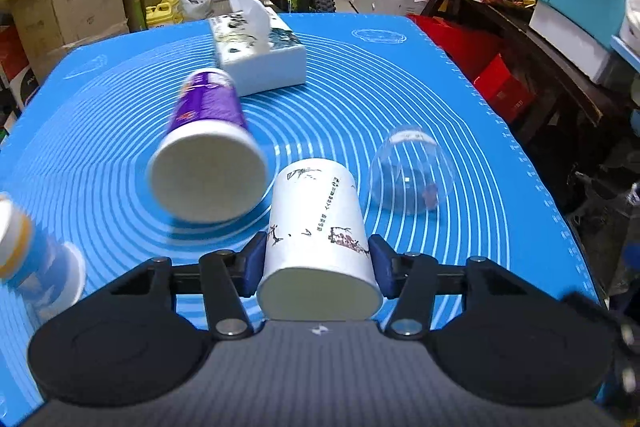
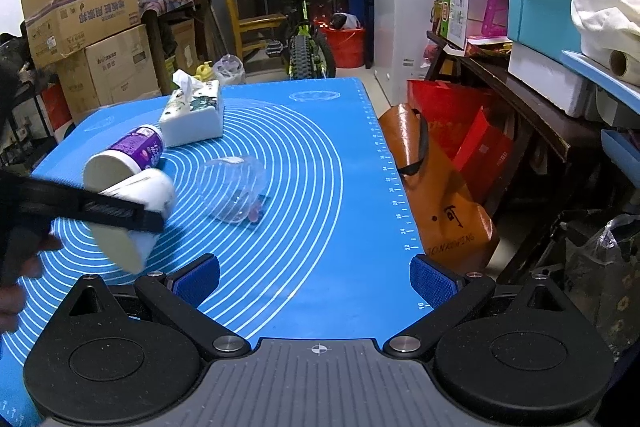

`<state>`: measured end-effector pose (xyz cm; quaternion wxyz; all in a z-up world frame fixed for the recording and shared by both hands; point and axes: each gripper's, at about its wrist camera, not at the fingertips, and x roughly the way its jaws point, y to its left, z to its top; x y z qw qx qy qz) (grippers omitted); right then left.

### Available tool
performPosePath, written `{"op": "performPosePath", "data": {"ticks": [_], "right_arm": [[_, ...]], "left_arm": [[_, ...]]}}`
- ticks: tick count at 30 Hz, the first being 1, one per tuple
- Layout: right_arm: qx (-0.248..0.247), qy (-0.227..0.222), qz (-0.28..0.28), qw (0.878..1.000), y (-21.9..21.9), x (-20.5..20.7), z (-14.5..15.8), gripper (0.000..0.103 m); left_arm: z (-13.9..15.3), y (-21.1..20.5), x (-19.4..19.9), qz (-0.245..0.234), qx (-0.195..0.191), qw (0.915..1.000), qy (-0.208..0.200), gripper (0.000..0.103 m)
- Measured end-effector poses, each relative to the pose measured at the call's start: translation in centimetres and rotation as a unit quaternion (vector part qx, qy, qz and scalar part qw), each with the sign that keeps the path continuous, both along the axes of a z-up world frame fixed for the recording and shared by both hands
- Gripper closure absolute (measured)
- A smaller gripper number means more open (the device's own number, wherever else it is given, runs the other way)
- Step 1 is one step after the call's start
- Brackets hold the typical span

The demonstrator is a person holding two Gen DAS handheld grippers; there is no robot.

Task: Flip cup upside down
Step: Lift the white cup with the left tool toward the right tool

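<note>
The left tool (image 1: pixel 316 263) is clamped on the white paper cup (image 1: pixel 320 231), one blue pad (image 1: pixel 253 265) pressed against each side of the cup wall. The cup sits directly between the pads and lies tipped, one flat end toward the wrist camera and the other pointing away and upward; which end is the mouth cannot be told. In the right wrist view the cup appears clear of the tabletop (image 2: pixel 320 187). The right tool (image 2: pixel 316 281) stands wide open and empty, well to the right of the cup. The step in hand appears to be the turn-over, part completed. The next move calls for further wrist rotation until the cup stands vertical, mouth down, then lowering and release. A purple cup (image 1: pixel 206 147) ahead-left and a clear plastic cup (image 1: pixel 410 173) ahead-right lie close by, so placement needs care.
</note>
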<state>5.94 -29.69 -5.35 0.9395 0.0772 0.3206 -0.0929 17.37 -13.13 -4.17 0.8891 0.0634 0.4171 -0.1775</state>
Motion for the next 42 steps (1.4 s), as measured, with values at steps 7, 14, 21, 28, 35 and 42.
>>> {"op": "performPosePath", "data": {"ticks": [7, 14, 21, 28, 35, 42], "right_arm": [[0.003, -0.005, 0.015, 1.000, 1.4, -0.8, 0.6, 0.002], [0.008, 0.005, 0.030, 1.000, 3.2, -1.6, 0.3, 0.002], [0.003, 0.016, 0.038, 0.999, 4.5, -2.1, 0.1, 0.002], [-0.001, 0.022, 0.040, 0.999, 4.8, -2.3, 0.1, 0.002], [-0.002, 0.026, 0.043, 0.999, 4.8, -2.2, 0.2, 0.002], [-0.002, 0.026, 0.043, 0.999, 4.8, -2.2, 0.2, 0.002]], "left_arm": [[0.8, 3.7, -3.8, 0.015, -0.011, 0.9998, 0.009, 0.048], [-0.3, 5.8, -5.8, 0.031, -0.016, 0.9989, 0.030, 0.047], [-1.6, 6.3, -5.8, 0.033, -0.025, 0.9982, 0.044, 0.041], [-1.8, 6.8, -6.4, 0.036, -0.017, 0.9986, 0.035, 0.025], [-1.9, 7.3, -6.3, 0.049, -0.008, 0.9982, 0.034, 0.015], [-1.7, 7.2, -6.3, 0.050, 0.009, 0.9985, 0.019, 0.015]]}}
